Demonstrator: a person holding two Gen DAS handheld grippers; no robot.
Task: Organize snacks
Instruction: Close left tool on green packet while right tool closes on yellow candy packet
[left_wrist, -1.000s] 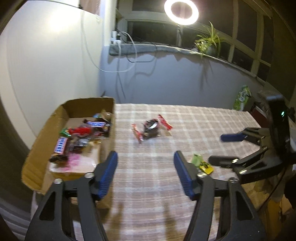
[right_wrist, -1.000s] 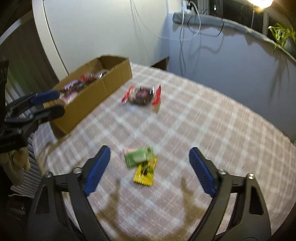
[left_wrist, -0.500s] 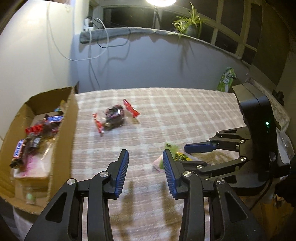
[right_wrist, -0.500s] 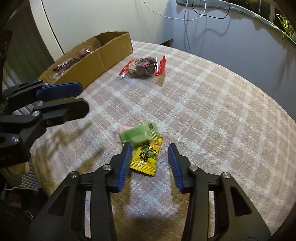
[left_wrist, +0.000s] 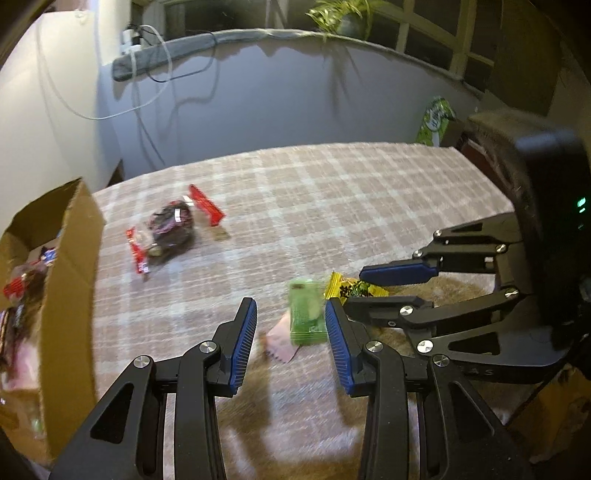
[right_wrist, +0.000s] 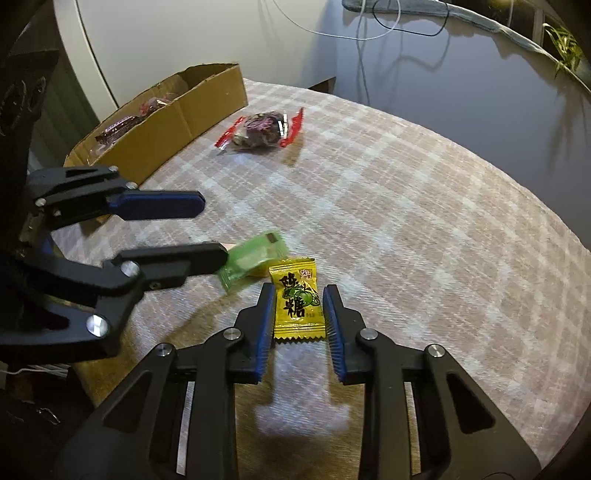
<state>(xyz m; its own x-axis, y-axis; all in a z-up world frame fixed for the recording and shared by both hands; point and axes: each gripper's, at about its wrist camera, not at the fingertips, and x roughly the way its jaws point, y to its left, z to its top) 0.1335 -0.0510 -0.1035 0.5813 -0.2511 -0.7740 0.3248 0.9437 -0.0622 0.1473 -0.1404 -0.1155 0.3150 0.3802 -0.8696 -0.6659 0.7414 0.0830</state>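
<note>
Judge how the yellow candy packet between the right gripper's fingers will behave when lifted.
The yellow candy packet lies flat with crimped ends, so it is probably light and floppy. Its glossy film may slip in the right gripper, whose pads flank its edges.

Each camera rides behind its own fingers, looking steeply down along them at the checked tablecloth (left_wrist: 332, 192) from close by. The left wrist view faces the window wall, with the cardboard box (left_wrist: 70, 258) left of its fingers. The right wrist view faces the same box (right_wrist: 177, 114) (far left of its fingers). Both share the green packet (left_wrist: 306, 314) (right_wrist: 255, 258), the yellow candy (right_wrist: 297, 299) and the red-ended packet (left_wrist: 170, 229) (right_wrist: 262, 127) beyond the fingertips.
</note>
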